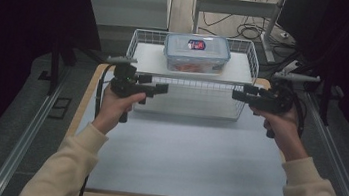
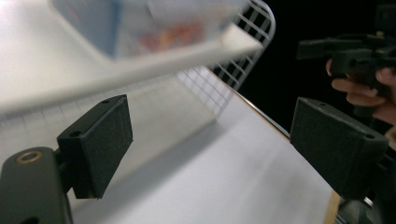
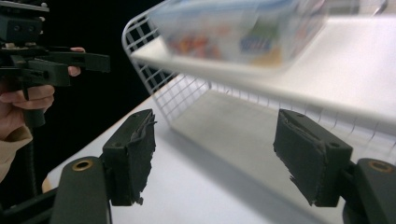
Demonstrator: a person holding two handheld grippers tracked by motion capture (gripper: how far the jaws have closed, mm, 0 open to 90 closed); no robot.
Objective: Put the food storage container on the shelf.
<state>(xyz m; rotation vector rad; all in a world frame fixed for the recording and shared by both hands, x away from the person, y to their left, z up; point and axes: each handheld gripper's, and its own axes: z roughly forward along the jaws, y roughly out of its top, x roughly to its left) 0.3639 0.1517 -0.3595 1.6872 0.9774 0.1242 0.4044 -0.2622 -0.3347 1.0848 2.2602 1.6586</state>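
A clear plastic container (image 1: 196,53) with a blue-rimmed lid and colourful contents sits on a white board inside a white wire basket (image 1: 142,36) at the far end of the table. My left gripper (image 1: 163,88) hovers by the basket's left front corner, pointing right, jaws open with nothing between them. My right gripper (image 1: 236,93) hovers by the right front corner, pointing left, also open and bare. The left gripper view has the left gripper (image 2: 215,140), the blurred container (image 2: 140,23) and the right gripper (image 2: 306,49) farther off. In the right gripper view are the right gripper (image 3: 217,154), the container (image 3: 233,28) and the left gripper (image 3: 105,63).
The white tabletop (image 1: 180,154) with a wooden edge stretches toward the person. Metal rails (image 1: 33,126) run along both sides. Cables and a metal frame (image 1: 234,7) lie on the floor behind the basket. Dark surroundings flank the table.
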